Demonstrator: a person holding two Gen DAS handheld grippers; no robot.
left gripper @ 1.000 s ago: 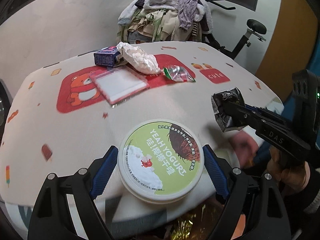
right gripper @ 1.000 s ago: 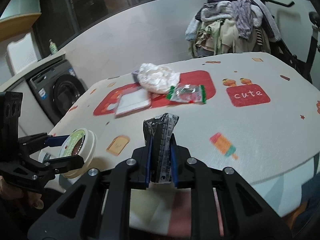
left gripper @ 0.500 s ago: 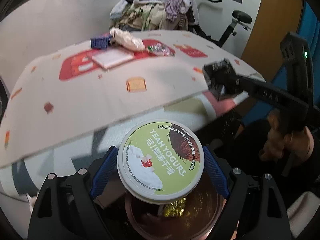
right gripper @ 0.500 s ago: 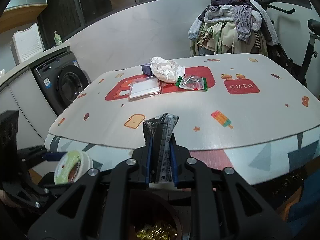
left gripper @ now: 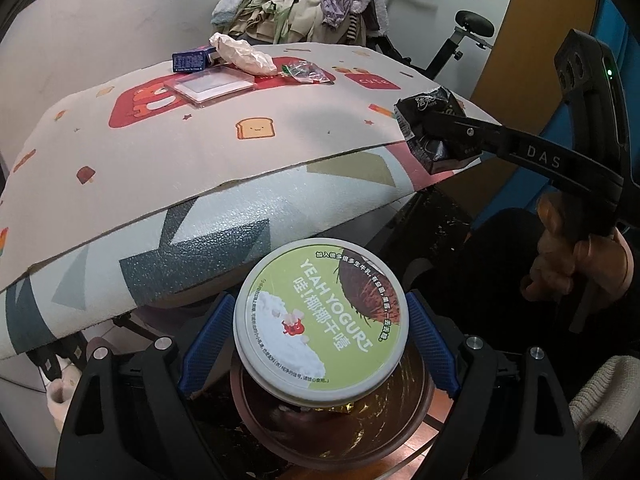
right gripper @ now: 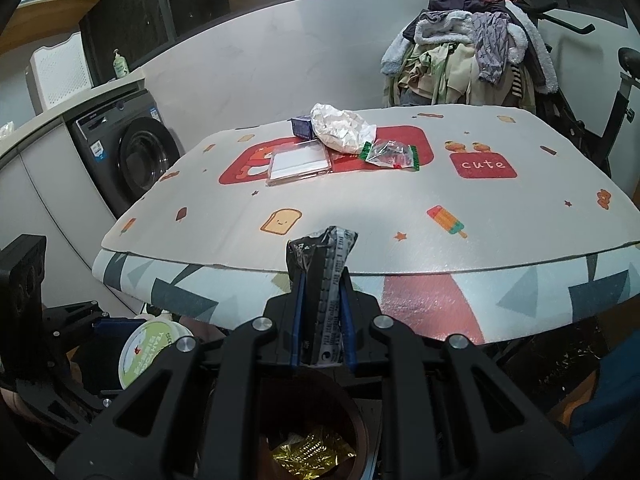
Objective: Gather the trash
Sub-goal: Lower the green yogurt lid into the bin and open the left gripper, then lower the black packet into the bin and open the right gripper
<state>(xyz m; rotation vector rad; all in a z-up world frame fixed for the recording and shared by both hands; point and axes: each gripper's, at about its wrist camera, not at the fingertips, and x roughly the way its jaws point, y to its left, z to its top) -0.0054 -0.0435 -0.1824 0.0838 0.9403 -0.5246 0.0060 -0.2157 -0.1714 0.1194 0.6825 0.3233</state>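
Observation:
My left gripper [left gripper: 320, 320] is shut on a round yogurt tub with a green lid [left gripper: 320, 320] and holds it just above a brown trash bin [left gripper: 332, 436] that stands below the table edge. The tub also shows in the right wrist view [right gripper: 150, 350]. My right gripper [right gripper: 322, 320] is shut on a crumpled black wrapper [right gripper: 324, 280] and holds it above the same bin [right gripper: 312, 436], which has gold foil inside. The wrapper also shows in the left wrist view [left gripper: 430, 124], up at the right.
On the table [right gripper: 360, 208] lie a white crumpled bag [right gripper: 342, 128], a clear green-edged packet [right gripper: 390, 154], a flat clear case [right gripper: 298, 162] and a small blue box [right gripper: 302, 126]. A clothes pile [right gripper: 468, 60], a washing machine [right gripper: 132, 156] and an exercise bike stand around.
Both grippers have dropped and pulled back from the table edge, with the tub and the wrapper still held. The tub is now right over the bin's mouth.

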